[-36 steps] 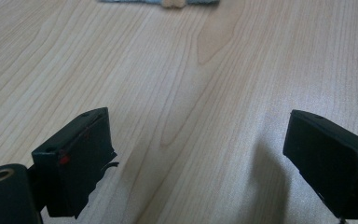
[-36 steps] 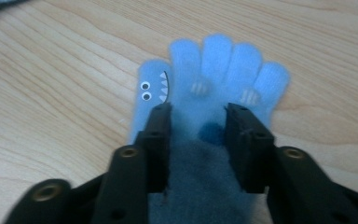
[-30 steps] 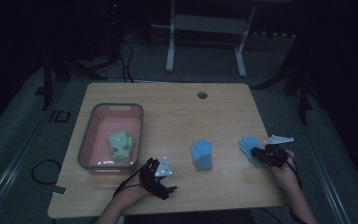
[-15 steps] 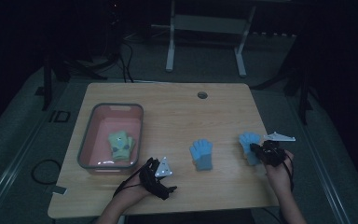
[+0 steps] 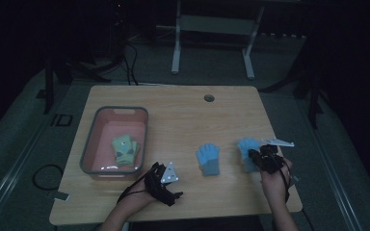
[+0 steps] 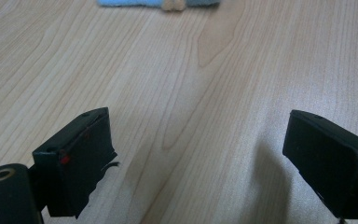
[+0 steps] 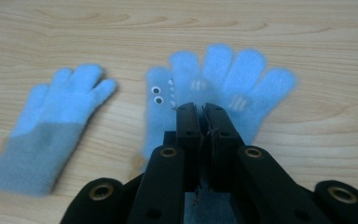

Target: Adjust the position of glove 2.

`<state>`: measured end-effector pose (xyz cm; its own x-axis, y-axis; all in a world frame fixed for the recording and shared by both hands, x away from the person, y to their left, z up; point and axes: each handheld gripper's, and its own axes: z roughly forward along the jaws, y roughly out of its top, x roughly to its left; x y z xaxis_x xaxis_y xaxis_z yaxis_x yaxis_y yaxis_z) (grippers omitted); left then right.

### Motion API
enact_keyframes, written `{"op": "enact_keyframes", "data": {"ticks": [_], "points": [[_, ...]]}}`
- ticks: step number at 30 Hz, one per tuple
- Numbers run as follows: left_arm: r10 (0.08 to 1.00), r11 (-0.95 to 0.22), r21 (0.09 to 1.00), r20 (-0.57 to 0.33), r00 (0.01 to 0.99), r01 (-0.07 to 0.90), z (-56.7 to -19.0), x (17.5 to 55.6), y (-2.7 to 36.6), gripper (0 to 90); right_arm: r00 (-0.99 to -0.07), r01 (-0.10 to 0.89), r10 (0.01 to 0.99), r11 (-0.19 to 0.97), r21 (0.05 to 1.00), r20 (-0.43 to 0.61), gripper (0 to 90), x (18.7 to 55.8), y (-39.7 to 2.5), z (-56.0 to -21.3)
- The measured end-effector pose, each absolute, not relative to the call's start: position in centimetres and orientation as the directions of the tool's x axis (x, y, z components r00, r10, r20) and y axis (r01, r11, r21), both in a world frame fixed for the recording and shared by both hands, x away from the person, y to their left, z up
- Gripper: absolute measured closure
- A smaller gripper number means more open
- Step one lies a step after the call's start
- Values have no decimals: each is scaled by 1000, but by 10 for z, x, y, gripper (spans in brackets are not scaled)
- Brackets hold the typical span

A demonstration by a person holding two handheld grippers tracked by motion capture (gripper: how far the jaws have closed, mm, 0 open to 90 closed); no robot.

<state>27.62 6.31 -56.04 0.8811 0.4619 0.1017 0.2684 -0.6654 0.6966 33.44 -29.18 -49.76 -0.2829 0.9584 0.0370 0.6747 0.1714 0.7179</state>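
Seemingly the job is collecting gloves into the pink bin (image 5: 89, 144) at nine o'clock on the counter (image 5: 183, 115): one yellow-green pair (image 5: 124, 149) already lies inside, while two blue gloves remain outside. The right tongs (image 7: 204, 112) are pinched closed on the cuff of the blue monster-face glove (image 7: 223, 79) at four o'clock. The plain blue glove (image 5: 208, 159) lies just beside it. The left tongs (image 6: 205, 149) hover wide apart, empty, over bare wood.
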Motion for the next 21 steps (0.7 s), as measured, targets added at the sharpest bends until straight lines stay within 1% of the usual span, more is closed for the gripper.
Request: {"op": "enact_keyframes", "data": {"ticks": [6,12,15,18,21], "points": [[464,-659,701,97,881,270,-560,276,64,87,-269,685,962,153,712,52,848,335,-277,-511],[461,-660,702,97,882,268,-559,277,64,87,-258,715,965,153,682,54,840,344,-266,-533],[461,-659,703,96,882,268,-559,276,64,87,-238,731,968,126,671,78,800,346,-266,-542],[461,-661,701,97,882,268,-560,276,64,87,-245,726,968,145,673,56,772,347,-265,-546],[460,-659,703,95,883,268,-559,276,64,87,-254,723,966,153,673,52,750,348,-266,-542]]}}
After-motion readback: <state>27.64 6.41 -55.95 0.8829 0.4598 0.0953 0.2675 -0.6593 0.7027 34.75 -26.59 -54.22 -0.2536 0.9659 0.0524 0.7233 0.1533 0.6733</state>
